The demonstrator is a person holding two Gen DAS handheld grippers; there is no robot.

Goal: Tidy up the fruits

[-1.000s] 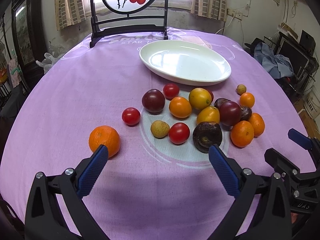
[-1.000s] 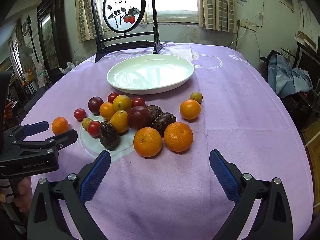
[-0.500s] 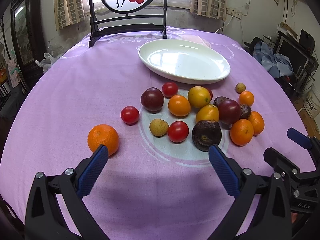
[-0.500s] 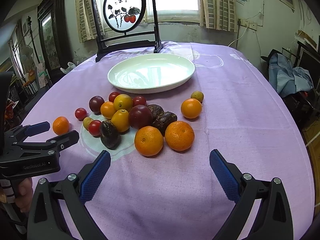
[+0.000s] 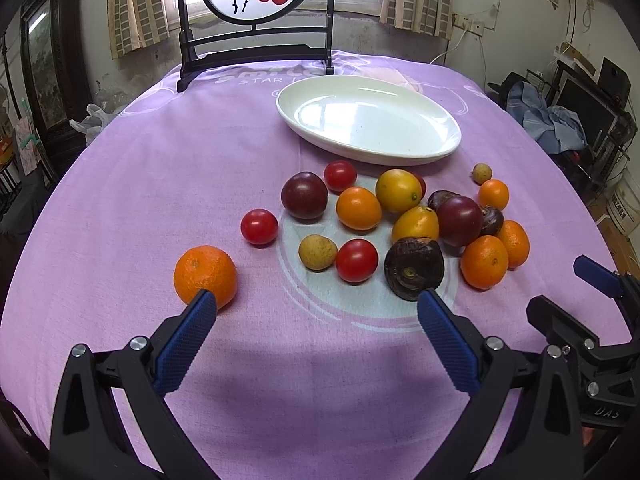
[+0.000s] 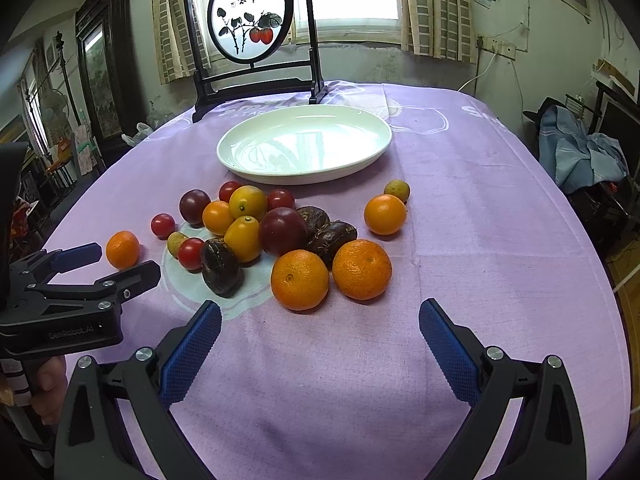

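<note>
Several fruits lie loose on a purple cloth: oranges, red tomatoes, dark plums, yellow fruits and wrinkled passion fruits. An empty white oval plate (image 5: 368, 120) (image 6: 306, 142) sits behind them. My left gripper (image 5: 316, 312) is open just short of the pile; a lone orange (image 5: 205, 275) touches its left fingertip and a dark passion fruit (image 5: 414, 268) sits by its right one. My right gripper (image 6: 320, 322) is open, nothing between its fingers, just short of two oranges (image 6: 300, 279) (image 6: 362, 269). Each gripper shows at the side of the other's view.
A black wooden stand with a round painted panel (image 6: 250, 12) rises at the table's far edge behind the plate. The cloth drops off at the round table's rim on all sides. Clothes on a chair (image 6: 580, 152) and furniture stand beyond the right side.
Both grippers have crept slightly forward toward the fruit pile, which looks a little nearer. Jaws stayed open; no fruit has moved.
</note>
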